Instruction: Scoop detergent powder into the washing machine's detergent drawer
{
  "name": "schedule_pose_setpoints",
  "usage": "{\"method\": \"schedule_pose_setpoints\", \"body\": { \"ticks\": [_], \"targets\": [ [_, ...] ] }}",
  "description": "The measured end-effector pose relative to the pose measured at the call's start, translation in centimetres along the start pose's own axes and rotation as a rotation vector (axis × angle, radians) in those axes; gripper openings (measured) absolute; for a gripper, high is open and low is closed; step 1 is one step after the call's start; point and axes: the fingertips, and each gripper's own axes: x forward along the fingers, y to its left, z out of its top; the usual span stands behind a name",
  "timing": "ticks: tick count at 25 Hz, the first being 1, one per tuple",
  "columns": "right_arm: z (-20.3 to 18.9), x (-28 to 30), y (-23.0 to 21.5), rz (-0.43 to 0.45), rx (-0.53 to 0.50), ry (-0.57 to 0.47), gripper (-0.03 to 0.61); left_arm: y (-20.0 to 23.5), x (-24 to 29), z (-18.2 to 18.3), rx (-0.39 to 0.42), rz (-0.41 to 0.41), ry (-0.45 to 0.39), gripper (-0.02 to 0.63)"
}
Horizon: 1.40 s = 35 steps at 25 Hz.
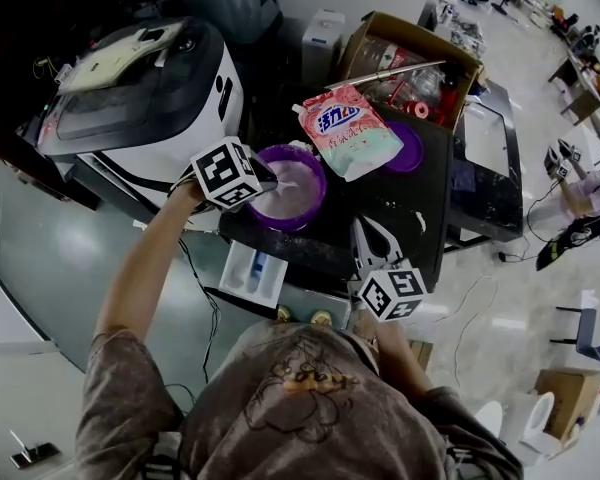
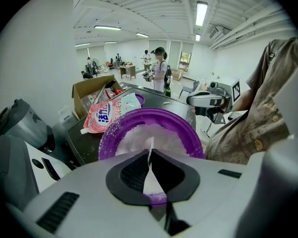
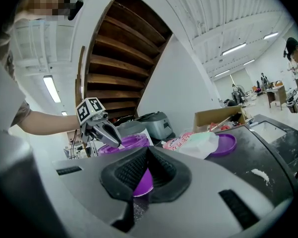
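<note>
A purple bowl of white detergent powder stands on the dark machine top. My left gripper points steeply down into it, jaws shut on a thin white strip that looks like a scoop's handle; the scoop's head is hidden. My right gripper rests level near the top's front, aimed at the bowl, shut and holding nothing. The white detergent drawer stands pulled out below the bowl. A pink detergent bag lies behind the bowl.
A purple lid lies beside the bag. Behind it is an open cardboard box of clutter. A white appliance sits at left. Spilled powder marks the top. People stand far off.
</note>
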Motion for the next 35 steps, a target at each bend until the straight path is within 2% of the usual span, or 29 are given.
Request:
{"method": "schedule_pose_setpoints", "body": {
  "ticks": [5, 12, 20, 29, 35],
  "targets": [
    [0.1, 0.1, 0.6, 0.021, -0.013, 0.006, -0.008, -0.1, -0.7, 0.4, -0.024, 0.015, -0.034, 0.025],
    [0.2, -0.2, 0.8, 0.024, -0.02, 0.003, -0.008, 1.5, -1.4, 0.6, -0.051, 0.136, -0.039, 0.023],
    [0.3, -0.7, 0.6, 0.016, -0.021, 0.004, -0.008, 2.4, -1.4, 1.1, 0.001, 0.245, 0.006, 0.023],
    [0.0, -1.3, 0.1, 0.004, -0.015, 0.006, -0.008, 2.3, -0.3, 1.4, 0.02, 0.232, 0.047, 0.023],
    [0.0, -1.8, -0.3, -0.012, -0.015, 0.004, -0.008, 1.3, 1.0, 1.5, -0.007, 0.14, 0.07, 0.023]
  ]
}}
